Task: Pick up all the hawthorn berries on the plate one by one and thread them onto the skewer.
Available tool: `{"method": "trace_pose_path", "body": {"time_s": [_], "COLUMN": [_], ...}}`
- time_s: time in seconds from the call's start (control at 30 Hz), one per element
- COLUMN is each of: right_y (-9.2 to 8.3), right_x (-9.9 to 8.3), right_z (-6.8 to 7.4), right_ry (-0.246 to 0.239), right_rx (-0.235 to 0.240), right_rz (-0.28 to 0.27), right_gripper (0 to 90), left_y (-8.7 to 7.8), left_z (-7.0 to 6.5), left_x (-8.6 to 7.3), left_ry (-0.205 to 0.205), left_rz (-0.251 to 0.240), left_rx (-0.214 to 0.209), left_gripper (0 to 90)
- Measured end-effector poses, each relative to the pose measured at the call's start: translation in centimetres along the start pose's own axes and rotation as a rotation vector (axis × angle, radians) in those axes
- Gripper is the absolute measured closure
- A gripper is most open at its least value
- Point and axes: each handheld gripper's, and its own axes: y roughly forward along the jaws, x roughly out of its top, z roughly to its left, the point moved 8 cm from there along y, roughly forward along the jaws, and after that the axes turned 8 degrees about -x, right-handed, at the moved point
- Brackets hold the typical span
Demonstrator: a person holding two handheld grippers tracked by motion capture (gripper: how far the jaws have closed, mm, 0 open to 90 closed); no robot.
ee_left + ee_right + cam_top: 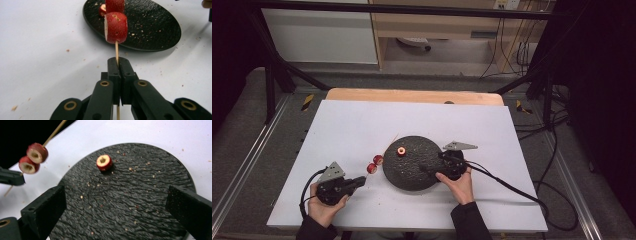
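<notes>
So from the high view, my left claw [360, 181] sits at about 7 o'clock on the white table [347, 125], clenched on a thin wooden skewer [384, 148] that runs up toward 1 o'clock. Two red fruit slices [374, 164] are threaded on it, hanging just off the 9 o'clock edge of the black round plate [414, 170]. A third slice, the loose fruit ring [401, 151], lies on the plate near its 11 o'clock side. My right claw [432, 169] hovers over the plate's 4 o'clock part.

Left claw view: the jaws are pressed together on the skewer [116, 51], which pokes straight up to 12 o'clock. The nearest fruit slice [115, 28] sits on it just above the claw tips, the second one behind it, and the plate [155, 27] lies beyond.

Right claw view: my right claw [120, 212] is released, jaws wide apart with nothing between them, just the speckled plate [140, 195] underneath. The loose fruit ring [104, 162] lies at 12 o'clock, well apart from the jaws. The skewered slices [33, 158] hang at 10 o'clock, off the plate's edge.
</notes>
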Motion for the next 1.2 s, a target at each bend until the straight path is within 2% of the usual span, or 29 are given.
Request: {"method": "trace_pose_path", "body": {"time_s": [0.33, 0.43, 0.57, 0.73, 0.87, 1.03, 1.2], "right_y": [0.2, 0.2, 0.2, 0.8, 1.3, 2.7, 3.9], "right_x": [0.7, 1.3, 2.0, 2.7, 3.4, 4.2, 4.8], "right_z": [0.1, 0.3, 0.6, 0.6, 1.0, 1.6, 2.1], "right_ry": [-0.114, -0.138, -0.148, -0.187, -0.197, -0.227, -0.234], "right_rx": [-0.036, -0.035, -0.026, -0.045, -0.046, -0.047, -0.041], "right_rz": [0.117, 0.130, 0.142, 0.185, 0.211, 0.235, 0.250], "right_gripper": [3.1, 3.1, 3.7, 4.0, 4.6, 5.4, 6.0], "left_y": [-0.9, -1.0, -0.9, -1.1, -1.1, -1.2, -1.2], "left_z": [0.9, 1.0, 1.1, 1.2, 1.3, 1.5, 1.6], "left_x": [-1.3, -1.4, -1.4, -1.5, -1.5, -1.5, -1.5], "left_ry": [-0.022, -0.022, -0.021, -0.026, -0.022, -0.025, -0.026], "left_rz": [0.011, 0.010, 0.015, 0.011, 0.013, 0.014, 0.014], "left_rx": [-0.009, -0.010, -0.009, -0.006, 0.001, 0.005, 0.006], "left_gripper": [88.5, 88.5, 88.5, 88.5, 88.5, 88.5, 88.5]}}
